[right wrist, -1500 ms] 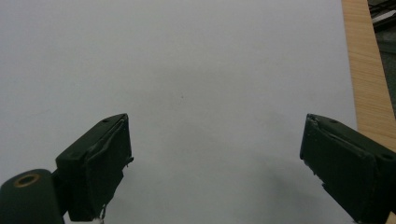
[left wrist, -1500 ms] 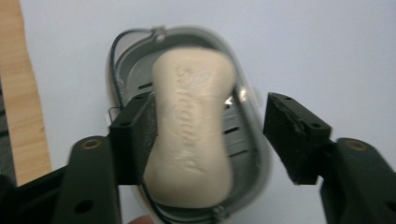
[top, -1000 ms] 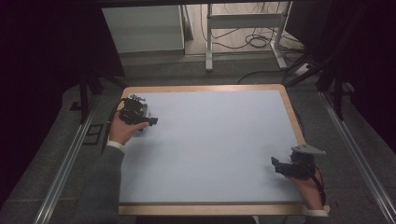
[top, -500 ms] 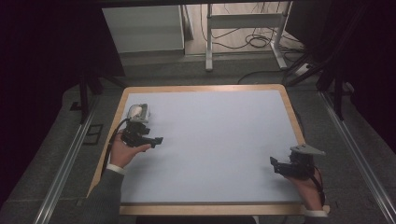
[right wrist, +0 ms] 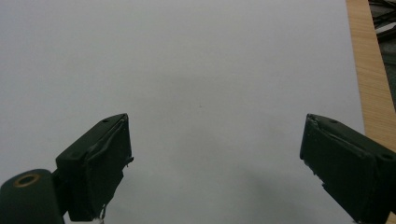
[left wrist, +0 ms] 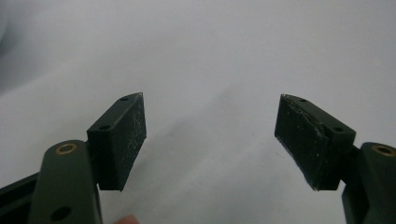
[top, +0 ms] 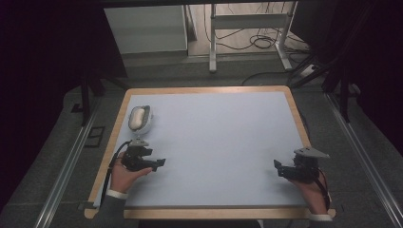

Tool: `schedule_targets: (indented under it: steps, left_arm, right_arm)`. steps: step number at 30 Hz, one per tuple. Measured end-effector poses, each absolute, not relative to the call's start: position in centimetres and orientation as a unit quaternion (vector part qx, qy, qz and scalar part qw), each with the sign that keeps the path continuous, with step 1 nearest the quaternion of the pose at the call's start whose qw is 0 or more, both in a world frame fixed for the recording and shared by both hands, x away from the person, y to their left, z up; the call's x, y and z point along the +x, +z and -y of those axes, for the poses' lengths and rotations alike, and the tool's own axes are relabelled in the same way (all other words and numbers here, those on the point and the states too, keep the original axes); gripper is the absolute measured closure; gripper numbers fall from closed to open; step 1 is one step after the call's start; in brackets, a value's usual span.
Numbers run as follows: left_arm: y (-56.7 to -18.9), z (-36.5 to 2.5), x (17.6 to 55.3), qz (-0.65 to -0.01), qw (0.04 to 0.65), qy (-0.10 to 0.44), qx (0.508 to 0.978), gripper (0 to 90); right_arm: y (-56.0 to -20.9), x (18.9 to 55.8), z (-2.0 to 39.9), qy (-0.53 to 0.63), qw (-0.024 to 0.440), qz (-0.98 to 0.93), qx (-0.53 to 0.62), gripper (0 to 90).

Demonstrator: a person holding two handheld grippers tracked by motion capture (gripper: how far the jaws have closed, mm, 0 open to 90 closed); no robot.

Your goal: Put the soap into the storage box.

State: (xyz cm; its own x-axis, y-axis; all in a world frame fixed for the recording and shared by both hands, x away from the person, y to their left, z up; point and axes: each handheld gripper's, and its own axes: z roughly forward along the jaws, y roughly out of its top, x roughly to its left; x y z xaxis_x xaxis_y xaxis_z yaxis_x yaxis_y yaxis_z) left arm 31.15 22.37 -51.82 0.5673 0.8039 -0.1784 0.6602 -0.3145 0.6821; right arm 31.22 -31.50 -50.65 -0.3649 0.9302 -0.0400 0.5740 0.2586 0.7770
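A small grey oval dish [top: 148, 124] with a white oblong item [top: 137, 118] in it lies on the pale blue mat [top: 218, 137] near the far left corner. My left gripper [top: 160, 163] hovers low over the mat's near left, well short of the dish and pointing right. Its jaws stand wide open around bare mat in the left gripper view [left wrist: 210, 140]. At the near right, my right gripper [top: 277, 167] points left. Its jaws are also wide open with nothing between them in the right gripper view [right wrist: 215, 163].
A wooden border [top: 294, 111] frames the mat; it shows at the right in the right gripper view [right wrist: 371, 79]. Beyond the table lie a dark floor, a pale cabinet [top: 145, 31], a metal stand [top: 247, 23] and cables [top: 263, 42].
My left gripper has drawn back from the far left corner toward the person, leaving the grey dish with the white item on the mat. The right gripper has barely moved.
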Motion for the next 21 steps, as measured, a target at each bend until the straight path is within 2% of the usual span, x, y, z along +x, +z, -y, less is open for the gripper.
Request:
schedule_targets:
  steps: [13,21]
  left_arm:
    - [-52.7,-22.8,29.9,-0.479,0.376,0.116,0.785,25.2]
    - [-53.4,-23.1,29.9,-0.478,0.367,0.107,0.791,24.5]
  right_arm:
    - [-50.4,31.0,31.1,0.359,0.251,-0.751,0.494,8.7]
    - [-50.6,30.7,31.3,0.355,0.252,-0.750,0.497,8.6]
